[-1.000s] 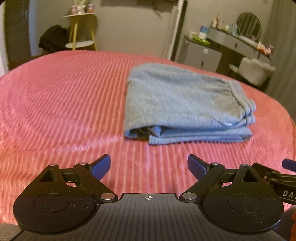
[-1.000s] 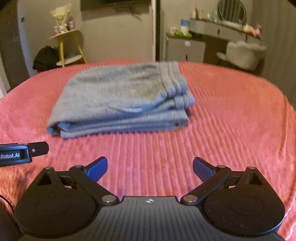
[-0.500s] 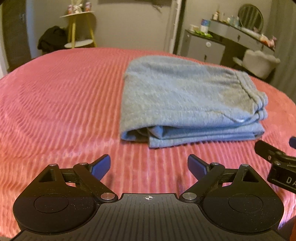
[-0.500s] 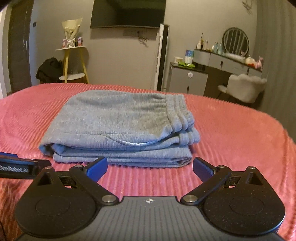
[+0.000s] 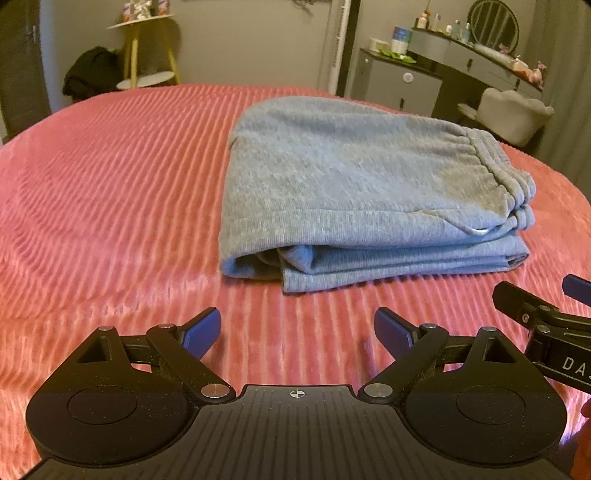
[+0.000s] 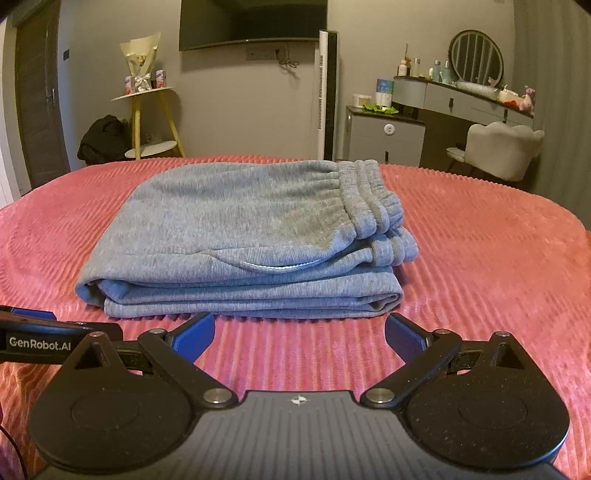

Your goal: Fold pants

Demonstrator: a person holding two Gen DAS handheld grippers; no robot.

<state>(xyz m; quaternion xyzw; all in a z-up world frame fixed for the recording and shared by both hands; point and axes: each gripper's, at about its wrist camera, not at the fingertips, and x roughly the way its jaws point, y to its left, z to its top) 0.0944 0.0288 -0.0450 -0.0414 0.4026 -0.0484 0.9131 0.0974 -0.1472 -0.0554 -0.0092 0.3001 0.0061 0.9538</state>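
The grey-blue pants lie folded in a flat stack on the pink ribbed bedspread, waistband at the right end. They also show in the right wrist view. My left gripper is open and empty, low over the bed just in front of the stack's near edge. My right gripper is open and empty, close to the stack's front edge. Each gripper appears at the edge of the other's view: the right one and the left one.
Beyond the bed stand a yellow side table, a dark bag, a grey cabinet, a vanity with a round mirror and a white chair. A TV hangs on the wall.
Both grippers have dropped lower and moved nearer to the front edge of the folded pants. The pants lie as before. Both grippers stay open.
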